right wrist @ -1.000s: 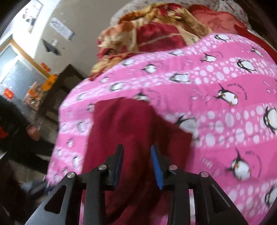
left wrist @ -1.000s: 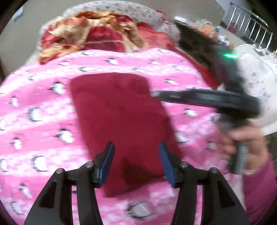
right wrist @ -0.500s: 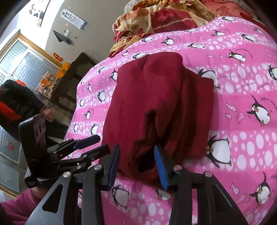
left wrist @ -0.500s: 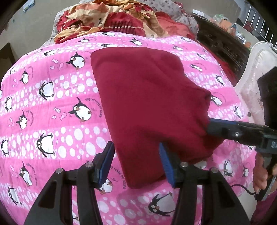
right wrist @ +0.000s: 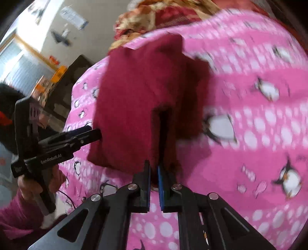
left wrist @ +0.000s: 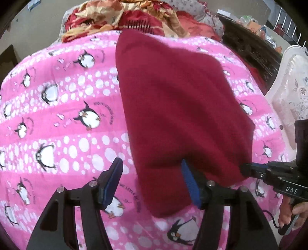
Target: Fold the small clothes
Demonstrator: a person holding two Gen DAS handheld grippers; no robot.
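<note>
The dark red garment (left wrist: 179, 115) lies folded on the pink penguin blanket (left wrist: 57, 119), its far end near the red and gold bedding (left wrist: 123, 17). The right gripper (right wrist: 153, 184) is clenched on the garment's near edge — a bunched fold rises between its blue pads. The left gripper (left wrist: 152, 182) is released, spread wide — its right pad (left wrist: 189, 184) touches the garment's near corner, its left pad over the blanket beside the garment
</note>
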